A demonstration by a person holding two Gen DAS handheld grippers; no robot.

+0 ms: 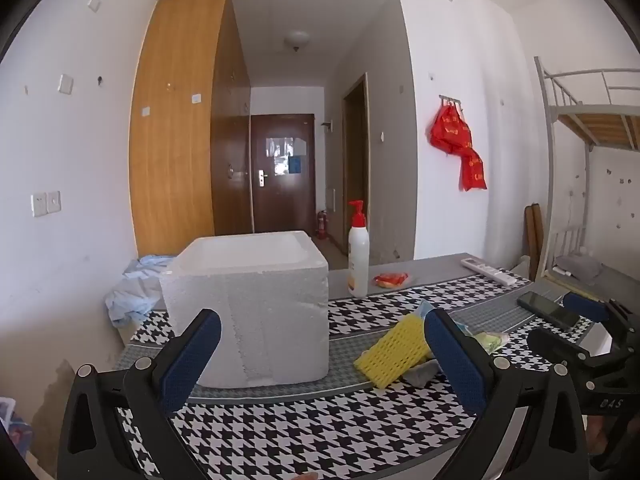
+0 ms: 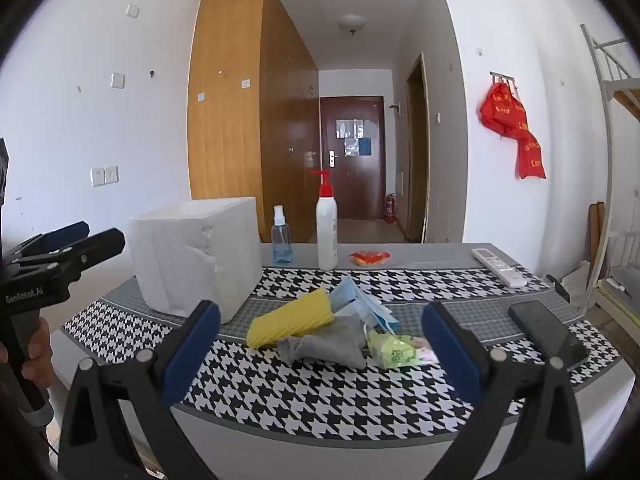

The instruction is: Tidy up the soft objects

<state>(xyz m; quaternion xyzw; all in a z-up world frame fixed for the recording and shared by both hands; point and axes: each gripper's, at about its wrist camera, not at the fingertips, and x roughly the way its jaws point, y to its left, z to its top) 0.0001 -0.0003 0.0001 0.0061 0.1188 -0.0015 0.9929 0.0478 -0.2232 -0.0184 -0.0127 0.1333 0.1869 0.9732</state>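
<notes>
Both grippers wide open, nothing between the jaws: right gripper (image 2: 320,352) nearest the pile, left gripper (image 1: 320,364) short of the foam box (image 1: 256,312). Soft items lie just right of the box: yellow sponge (image 2: 290,322), grey cloth (image 2: 328,346), blue masks (image 2: 356,304), green packet (image 2: 394,350), all touching or overlapping. Phone (image 2: 548,332) further right; 2 bottles behind. Risk: cloth snags its neighbours on the lift, drags them off the table edge (image 2: 320,420). Sponge may squirm out of the pinch.
</notes>
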